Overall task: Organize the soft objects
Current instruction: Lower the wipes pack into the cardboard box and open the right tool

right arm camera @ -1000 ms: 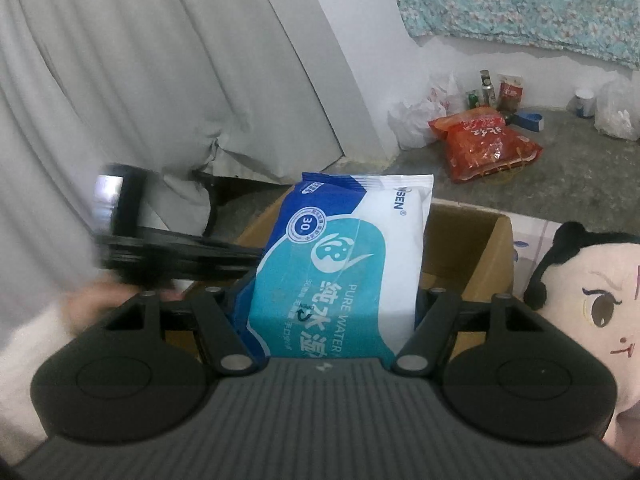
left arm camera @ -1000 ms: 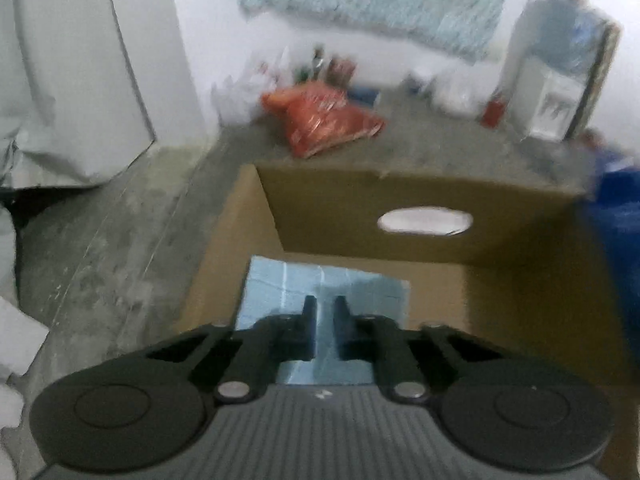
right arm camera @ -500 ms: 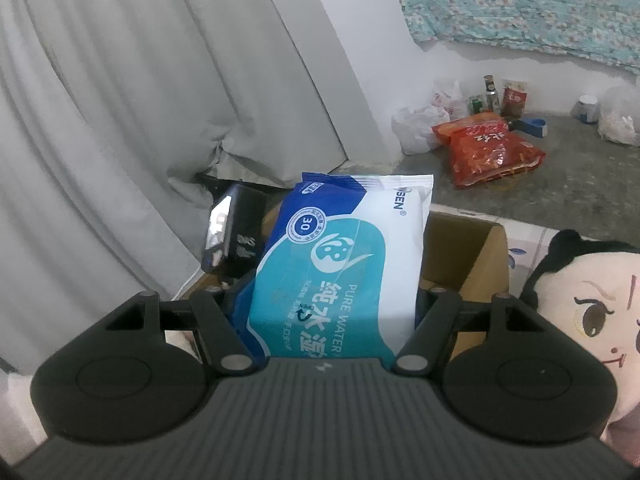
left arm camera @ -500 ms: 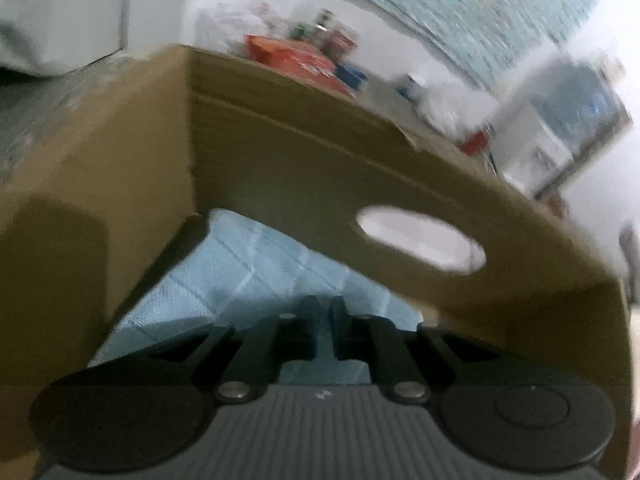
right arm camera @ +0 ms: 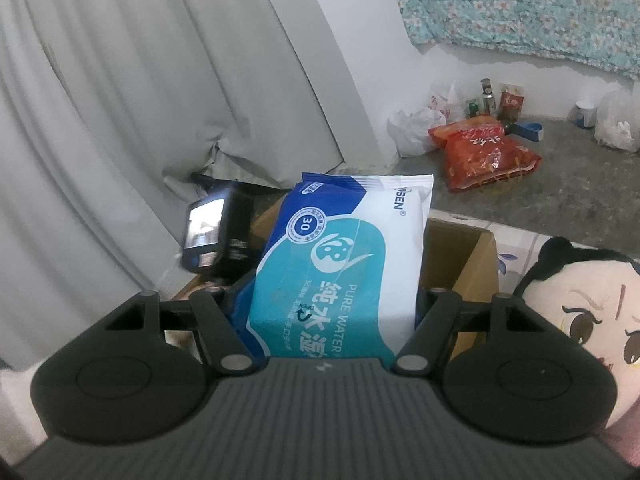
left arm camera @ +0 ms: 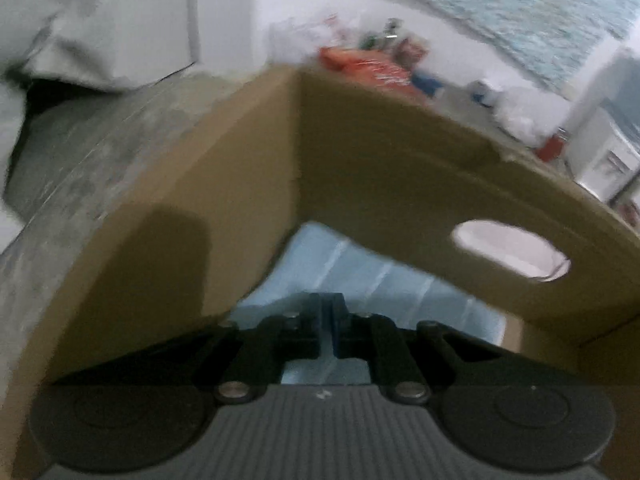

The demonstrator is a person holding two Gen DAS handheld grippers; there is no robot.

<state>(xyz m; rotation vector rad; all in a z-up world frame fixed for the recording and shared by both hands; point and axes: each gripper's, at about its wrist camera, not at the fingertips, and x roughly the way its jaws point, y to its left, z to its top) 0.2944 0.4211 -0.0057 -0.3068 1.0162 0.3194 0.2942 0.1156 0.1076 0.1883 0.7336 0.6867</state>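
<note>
My left gripper (left arm camera: 329, 320) reaches down into a brown cardboard box (left arm camera: 400, 168), shut on a fold of a light blue soft pack (left arm camera: 380, 280) that lies on the box floor by the left corner. In the right wrist view the left gripper's black body (right arm camera: 208, 236) shows at the box's left side. My right gripper (right arm camera: 328, 300) hovers over the box (right arm camera: 456, 256), shut on a blue-and-white wet wipes pack (right arm camera: 340, 264) that stands upright between its fingers. A plush doll (right arm camera: 580, 320) with black hair lies to the right of the box.
The box's far wall has an oval handle hole (left arm camera: 512, 250). On the concrete floor behind lie a red snack bag (right arm camera: 484, 152), white plastic bags (right arm camera: 416, 128) and some bottles. A grey curtain (right arm camera: 120, 120) hangs on the left.
My left gripper has sunk from above the rim down into the box with the light blue pack, rolling as it went. The right gripper and its wipes pack have stayed still.
</note>
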